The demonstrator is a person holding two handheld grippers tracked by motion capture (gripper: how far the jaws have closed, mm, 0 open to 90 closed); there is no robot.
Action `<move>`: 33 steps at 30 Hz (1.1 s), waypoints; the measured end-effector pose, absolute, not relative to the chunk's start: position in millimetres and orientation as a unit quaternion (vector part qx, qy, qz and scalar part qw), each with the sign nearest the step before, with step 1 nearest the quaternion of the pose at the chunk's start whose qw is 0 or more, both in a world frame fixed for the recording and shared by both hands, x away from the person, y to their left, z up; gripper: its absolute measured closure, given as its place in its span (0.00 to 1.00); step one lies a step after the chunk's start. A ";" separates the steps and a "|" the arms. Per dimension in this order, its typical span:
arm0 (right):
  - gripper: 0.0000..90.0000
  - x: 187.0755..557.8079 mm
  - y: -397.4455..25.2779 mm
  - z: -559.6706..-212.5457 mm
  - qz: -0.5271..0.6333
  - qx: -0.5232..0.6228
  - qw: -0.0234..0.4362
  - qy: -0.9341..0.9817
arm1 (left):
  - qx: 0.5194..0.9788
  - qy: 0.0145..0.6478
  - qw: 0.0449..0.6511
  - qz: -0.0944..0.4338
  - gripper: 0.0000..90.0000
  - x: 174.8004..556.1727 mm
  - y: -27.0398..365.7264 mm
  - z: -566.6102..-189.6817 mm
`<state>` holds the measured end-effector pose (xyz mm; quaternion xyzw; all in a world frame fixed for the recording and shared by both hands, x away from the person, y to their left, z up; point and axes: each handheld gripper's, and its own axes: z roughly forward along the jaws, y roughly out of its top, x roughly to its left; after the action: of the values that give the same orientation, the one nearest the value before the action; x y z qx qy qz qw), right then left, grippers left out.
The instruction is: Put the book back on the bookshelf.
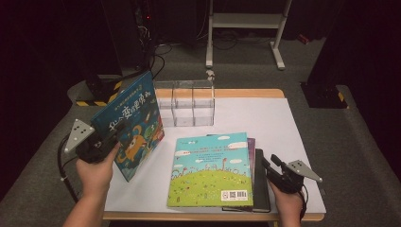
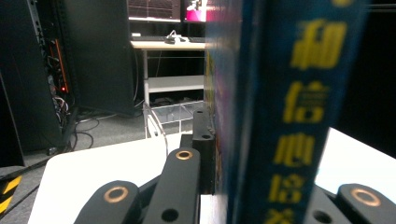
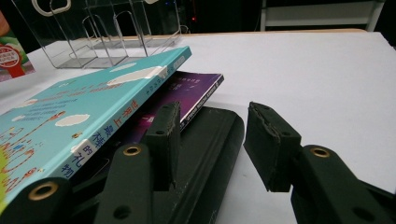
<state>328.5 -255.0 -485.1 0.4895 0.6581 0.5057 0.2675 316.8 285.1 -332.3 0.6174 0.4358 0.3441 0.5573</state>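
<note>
Black jaws of the left gripper (image 1: 115, 134) are clamped on the blue picture book (image 1: 130, 124), holding it upright at the table's left. Its long edge points toward the clear plastic rack (image 1: 185, 103) just behind and to its right. The right gripper (image 1: 270, 166) gapes wide beside the 3-book stack (image 1: 212, 171).

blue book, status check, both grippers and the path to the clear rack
Left gripper shut on blue book, held tilted above the table. Right gripper open, at the book stack. Clear rack stands behind; nothing between.
</note>
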 end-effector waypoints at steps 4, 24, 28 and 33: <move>0.61 328.5 -255.5 -484.9 0.507 0.489 0.267 0.657 | 0.615 0.439 0.558 0.343 0.93 321.2 283.0 -332.4; 0.61 328.4 -258.3 -483.6 0.512 0.490 0.268 0.653 | 0.602 0.456 0.554 0.351 0.93 355.0 272.4 -329.4; 0.61 328.2 -259.0 -482.7 0.514 0.490 0.269 0.651 | 0.601 0.456 0.552 0.356 0.93 367.2 266.4 -325.3; 0.61 327.7 -261.0 -482.3 0.517 0.491 0.267 0.648 | 0.598 0.459 0.547 0.365 0.93 382.7 256.8 -320.8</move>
<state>327.7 -261.0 -482.3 0.4907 0.6481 0.5174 0.2672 382.7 256.8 -320.8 0.5977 0.4587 0.3649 0.5470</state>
